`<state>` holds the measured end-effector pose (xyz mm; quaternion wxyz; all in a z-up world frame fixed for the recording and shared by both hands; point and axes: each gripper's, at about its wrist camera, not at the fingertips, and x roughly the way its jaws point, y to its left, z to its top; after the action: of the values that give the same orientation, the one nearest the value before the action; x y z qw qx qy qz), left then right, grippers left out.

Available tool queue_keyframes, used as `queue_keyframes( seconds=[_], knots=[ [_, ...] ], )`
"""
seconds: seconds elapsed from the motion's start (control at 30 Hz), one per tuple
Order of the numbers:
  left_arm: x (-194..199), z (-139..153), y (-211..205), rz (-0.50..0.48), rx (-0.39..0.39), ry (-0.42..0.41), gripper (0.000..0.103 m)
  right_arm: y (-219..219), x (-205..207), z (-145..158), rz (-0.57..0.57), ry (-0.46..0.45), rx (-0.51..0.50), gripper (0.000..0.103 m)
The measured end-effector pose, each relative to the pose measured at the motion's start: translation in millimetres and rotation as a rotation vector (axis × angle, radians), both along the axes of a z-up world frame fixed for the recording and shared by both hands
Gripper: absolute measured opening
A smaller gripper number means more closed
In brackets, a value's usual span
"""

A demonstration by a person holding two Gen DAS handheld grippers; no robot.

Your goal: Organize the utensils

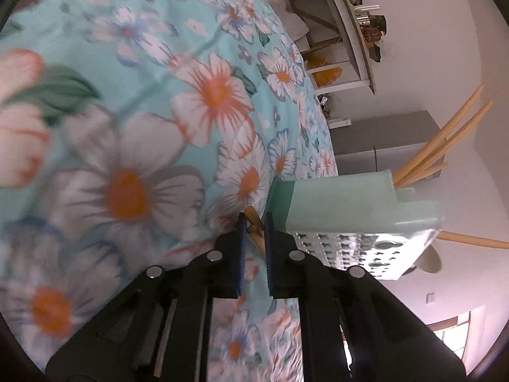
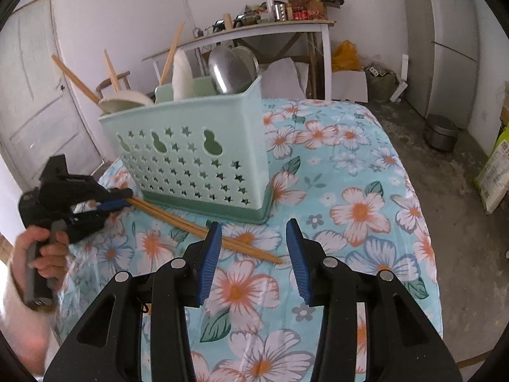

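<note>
Gripping one end of a pair of long wooden chopsticks (image 2: 203,230), the left gripper (image 2: 122,198) has its jaws clamped on them just beside the base of the pale green perforated plastic utensil caddy (image 2: 191,156). The chopsticks lie across the turquoise floral tablecloth (image 2: 350,172), in front of the caddy. Above the cloth, the right gripper (image 2: 253,254) hovers, jaws apart and holding nothing.
</note>
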<state>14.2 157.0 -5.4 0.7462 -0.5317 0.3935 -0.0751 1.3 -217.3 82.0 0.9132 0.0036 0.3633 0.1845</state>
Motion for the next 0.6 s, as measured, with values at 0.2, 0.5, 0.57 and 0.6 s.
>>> queue_keyframes(
  seconds=[0.2, 0.5, 0.57, 0.6],
  knots=[
    [-19.6, 5.2, 41.1, -0.094, -0.036, 0.051, 0.009, 10.6, -6.4, 1.2, 0.075, 0.009, -0.03, 0.041],
    [0.9, 5.6, 62.0, -0.137, -0.083, -0.025, 0.008, 15.6, 3.2, -10.1, 0.087, 0.086, -0.008, 0.041],
    [-0.8, 11.9, 63.5, -0.097, -0.043, -0.064, 0.008, 20.2, 4.0, -11.4, 0.097, 0.085, -0.014, 0.041],
    [-2.8, 15.8, 63.0, -0.084, -0.033, -0.084, 0.008, 23.2, 4.1, -11.8, 0.101, 0.081, -0.024, 0.041]
  ],
)
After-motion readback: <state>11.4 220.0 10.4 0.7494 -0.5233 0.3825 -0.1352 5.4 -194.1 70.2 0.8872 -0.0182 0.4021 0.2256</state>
